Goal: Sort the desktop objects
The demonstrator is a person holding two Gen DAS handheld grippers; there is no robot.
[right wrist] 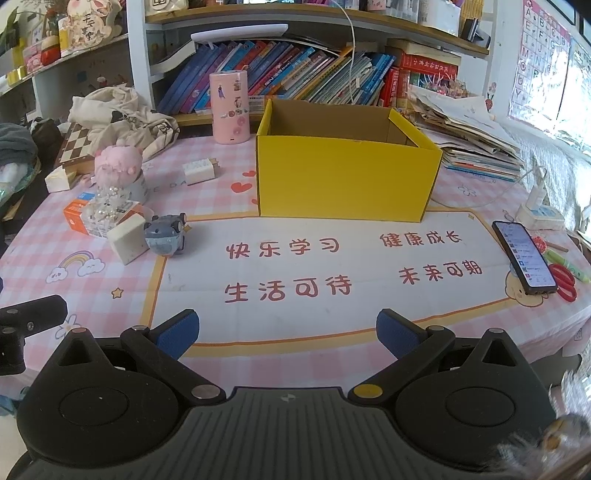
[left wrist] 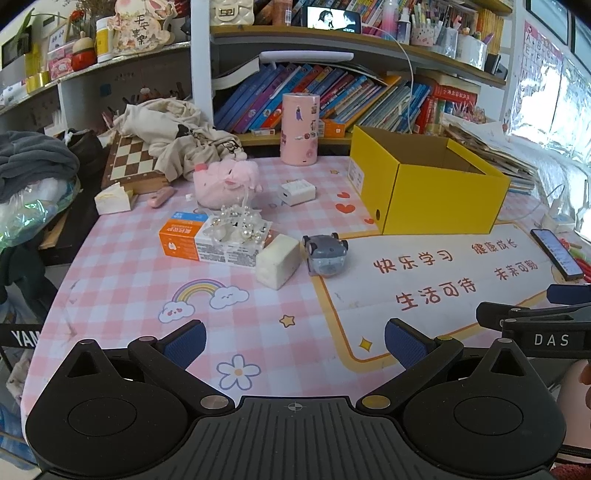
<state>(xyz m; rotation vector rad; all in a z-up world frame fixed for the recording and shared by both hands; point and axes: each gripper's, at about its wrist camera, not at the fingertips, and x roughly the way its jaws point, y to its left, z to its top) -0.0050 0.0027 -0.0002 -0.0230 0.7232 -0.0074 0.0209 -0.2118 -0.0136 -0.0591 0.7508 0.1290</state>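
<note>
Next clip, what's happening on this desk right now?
Nothing is being handled yet. A person holds two claws over the near edge of the pink desk mat; the left claw and right claw are both wide open and empty. The yellow box stands open at the back, with nothing visible inside. The grey toy car, white block and orange carton lie unsorted.

I'm looking at a desk (right wrist: 480, 332) under a pink checked mat, with a white panel of red Chinese characters in the middle. Behind it a white shelf unit (left wrist: 201, 74) holds leaning books (right wrist: 295, 66), with pen pots and a small lit screen (left wrist: 334, 18) on the board above. On my left, lower shelves (left wrist: 44, 85) carry jars and ornaments. To the right an alphabet poster (right wrist: 535, 48) hangs by a bright window (right wrist: 580, 92), and daylight falls across a stack of papers (right wrist: 472, 136) below it.
</note>
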